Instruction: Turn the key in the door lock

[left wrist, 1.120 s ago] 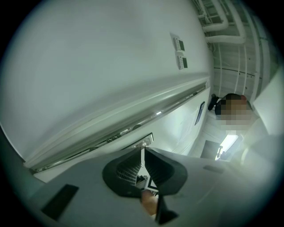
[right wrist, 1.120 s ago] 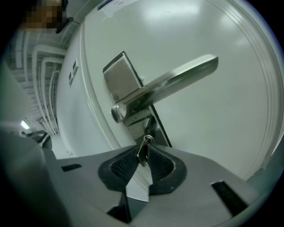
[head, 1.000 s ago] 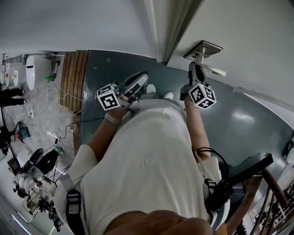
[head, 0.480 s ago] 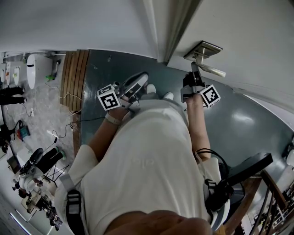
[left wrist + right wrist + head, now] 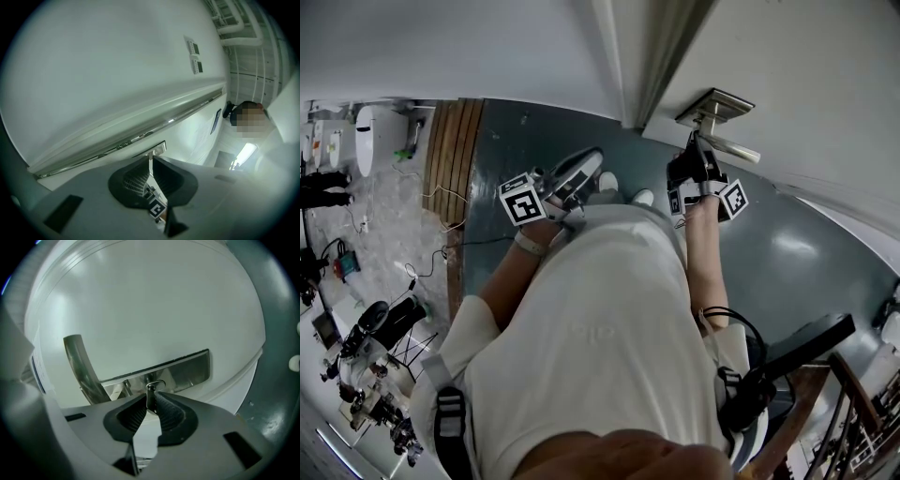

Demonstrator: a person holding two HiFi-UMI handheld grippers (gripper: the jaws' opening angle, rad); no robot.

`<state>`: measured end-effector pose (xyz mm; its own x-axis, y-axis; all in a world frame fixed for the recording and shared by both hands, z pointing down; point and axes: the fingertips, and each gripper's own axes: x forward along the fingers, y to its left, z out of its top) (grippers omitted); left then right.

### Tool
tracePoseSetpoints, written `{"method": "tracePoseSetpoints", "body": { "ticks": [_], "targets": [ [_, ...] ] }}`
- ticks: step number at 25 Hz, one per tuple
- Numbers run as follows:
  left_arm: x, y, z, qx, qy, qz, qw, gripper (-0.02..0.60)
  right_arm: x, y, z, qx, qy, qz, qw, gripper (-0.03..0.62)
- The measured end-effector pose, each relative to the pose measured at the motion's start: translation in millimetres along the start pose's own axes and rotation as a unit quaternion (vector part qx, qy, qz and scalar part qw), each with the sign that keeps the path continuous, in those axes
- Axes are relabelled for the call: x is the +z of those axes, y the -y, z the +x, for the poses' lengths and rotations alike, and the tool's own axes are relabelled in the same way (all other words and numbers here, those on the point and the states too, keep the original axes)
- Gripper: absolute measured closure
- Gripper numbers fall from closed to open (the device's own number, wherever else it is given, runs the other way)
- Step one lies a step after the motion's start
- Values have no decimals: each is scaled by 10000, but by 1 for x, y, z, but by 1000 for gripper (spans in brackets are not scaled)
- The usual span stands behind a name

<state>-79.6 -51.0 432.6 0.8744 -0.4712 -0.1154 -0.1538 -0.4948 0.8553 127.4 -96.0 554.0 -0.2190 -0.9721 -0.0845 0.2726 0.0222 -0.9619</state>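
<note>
Right tongs (image 5: 151,400) were pinched tight on the key (image 5: 151,393), which sat in the lock plate (image 5: 187,371) just beside the door handle (image 5: 77,364). The key ran straight into the door (image 5: 154,305), in line with the tongs, with its flat head edge-on and crosswise to the plate. Left tongs (image 5: 150,161) were closed on nothing, well apart from the lock.

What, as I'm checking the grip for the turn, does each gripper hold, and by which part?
Right gripper: the small dark metal key in the silver door lock plate, pinched by its flat head. Left gripper: nothing.
</note>
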Motion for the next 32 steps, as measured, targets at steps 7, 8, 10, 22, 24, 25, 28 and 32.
{"method": "tracePoseSetpoints", "body": {
  "ticks": [7, 8, 10, 22, 24, 25, 28, 32],
  "targets": [
    [-5, -6, 2, -5, -109, -92, 9999, 571, 0, 11, 0, 685, 191, 1145, 9909, 556],
    [-6, -6, 2, -2, -129, -95, 9999, 571, -1, 11, 1, 691, 194, 1156, 9907, 556],
    [-7, -5, 3, 4, -148, -102, 9998, 571, -1, 11, 1, 713, 188, 1145, 9907, 556],
    [-7, -5, 5, 16, -116, -140, 9998, 571, -33, 3, -24, -886, -1363, -3892, 9067, 303],
    [-6, -7, 5, 9, -122, -156, 9998, 571, -39, 5, -29, -1220, -1654, -5662, 7983, 303],
    [-6, -8, 6, 9, -123, -157, 9998, 571, -39, 4, -31, -1358, -1669, -6454, 7330, 303],
    [-5, -8, 5, 13, -131, -158, 9998, 571, -46, -5, -29, -1568, -1600, -8211, 5249, 318],
    [-5, -10, 4, 7, -91, -205, 9997, 571, -44, -1, -18, -1887, -1487, -9174, 3173, 376]
  ]
}}
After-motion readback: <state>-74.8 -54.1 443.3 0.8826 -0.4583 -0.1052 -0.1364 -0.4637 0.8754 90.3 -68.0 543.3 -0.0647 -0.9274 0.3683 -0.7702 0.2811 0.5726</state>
